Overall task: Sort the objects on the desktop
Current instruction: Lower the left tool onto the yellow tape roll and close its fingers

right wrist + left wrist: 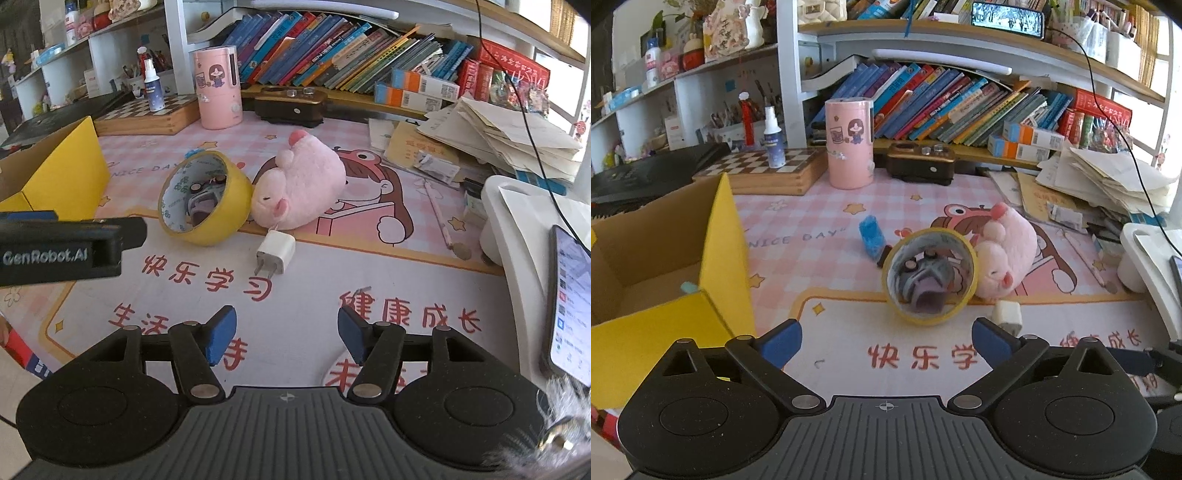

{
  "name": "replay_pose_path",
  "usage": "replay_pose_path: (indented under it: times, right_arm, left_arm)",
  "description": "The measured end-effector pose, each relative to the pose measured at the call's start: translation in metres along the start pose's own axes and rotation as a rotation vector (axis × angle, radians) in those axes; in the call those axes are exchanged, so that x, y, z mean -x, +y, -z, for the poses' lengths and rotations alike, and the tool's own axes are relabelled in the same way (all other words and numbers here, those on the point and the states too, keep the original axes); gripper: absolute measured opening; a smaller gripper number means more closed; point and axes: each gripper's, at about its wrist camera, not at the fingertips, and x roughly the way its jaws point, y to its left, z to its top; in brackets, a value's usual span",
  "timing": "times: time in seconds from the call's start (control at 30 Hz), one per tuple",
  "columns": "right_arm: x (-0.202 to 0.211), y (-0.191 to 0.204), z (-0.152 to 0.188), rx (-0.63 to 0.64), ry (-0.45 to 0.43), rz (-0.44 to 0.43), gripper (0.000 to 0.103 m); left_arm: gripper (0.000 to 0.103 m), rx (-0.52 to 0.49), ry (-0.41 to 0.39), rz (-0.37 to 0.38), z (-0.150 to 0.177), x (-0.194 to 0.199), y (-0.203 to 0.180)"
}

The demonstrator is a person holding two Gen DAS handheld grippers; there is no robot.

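Your left gripper point(886, 341) hovers low over the counter point(886, 343) with its blue fingers point(783, 341) spread wide and nothing between them. Just beyond them a roll of yellow tape point(930, 277) stands on edge, its open core facing you, with a small grey and purple thing inside that is hard to make out. A pink plush pig point(1006, 254) lies on its side touching the tape's right edge. A white charger plug point(1008, 314) sits near your right finger, and a small blue item point(871, 236) lies just beyond the tape to the left. The yellow cardboard box point(665, 277) stands open on the left.

Your right gripper point(287, 334) is also spread and holds nothing. From it, the tape point(207, 197) lies far left, the pig point(303, 184) beside it, and the plug point(275, 253) lies flat with its prongs toward you, just near of the pig. A pink canister point(218, 88) stands at the far side by the books point(332, 48)
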Motion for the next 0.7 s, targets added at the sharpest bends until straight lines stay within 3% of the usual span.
replay_pose_path:
  times: [0.23, 0.5, 0.7]
  right_arm:
    - [-0.015, -0.007, -0.009, 0.020, 0.014, -0.029, 0.061]
    - [-0.029, -0.011, -0.019, 0.069, 0.021, -0.054, 0.062]
    - [-0.038, -0.009, -0.026, 0.120, 0.022, -0.090, 0.063]
  left_arm:
    - [0.100, -0.012, 0.020, 0.005, -0.011, -0.024, -0.009]
    - [0.103, -0.022, 0.035, 0.075, -0.021, -0.061, -0.020]
    - [0.103, -0.028, 0.077, 0.055, -0.026, -0.087, -0.022]
